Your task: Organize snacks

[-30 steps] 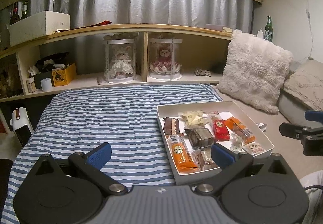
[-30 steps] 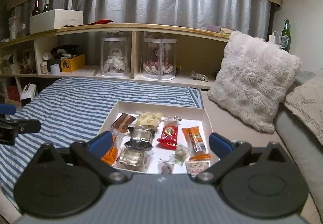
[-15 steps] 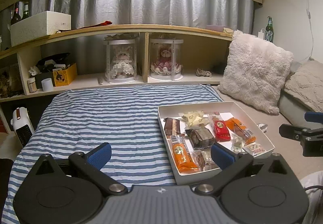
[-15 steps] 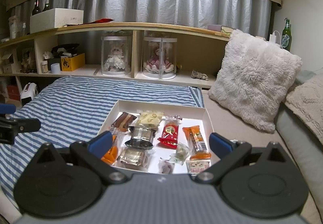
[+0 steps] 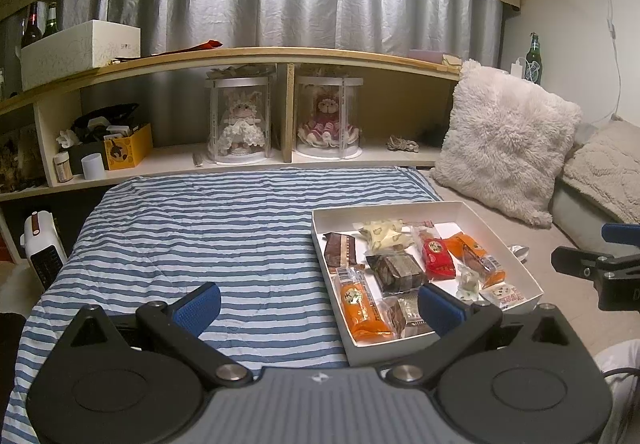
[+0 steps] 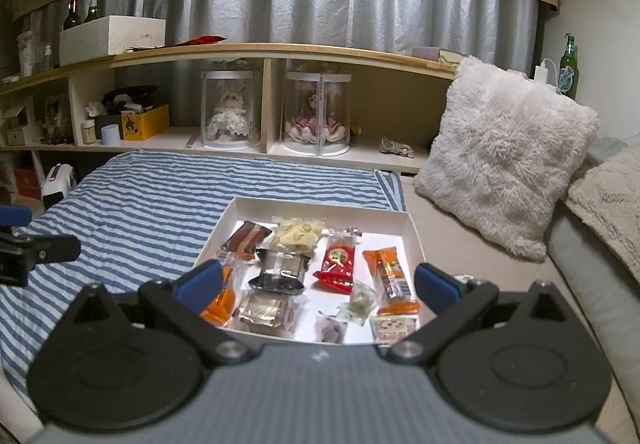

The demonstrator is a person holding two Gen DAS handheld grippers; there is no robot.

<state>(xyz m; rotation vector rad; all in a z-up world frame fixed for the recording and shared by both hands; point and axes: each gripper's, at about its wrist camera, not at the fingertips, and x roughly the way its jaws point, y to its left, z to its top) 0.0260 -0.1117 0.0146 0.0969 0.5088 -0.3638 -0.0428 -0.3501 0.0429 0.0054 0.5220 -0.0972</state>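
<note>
On the bed: white box (image 6: 414, 240) of mixed snack packets.
Left tool (image 5: 318, 304): wide open, empty.
Right tool (image 6: 318, 286): wide open, empty.
Risk: crowded packets, one pinch may catch two.

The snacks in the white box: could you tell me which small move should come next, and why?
Probably lower the right gripper toward the black-wrapped snack in the white box. Both grippers are open and empty, the snack lies between the right fingers, and the left gripper hangs mostly over the striped blanket.
</note>
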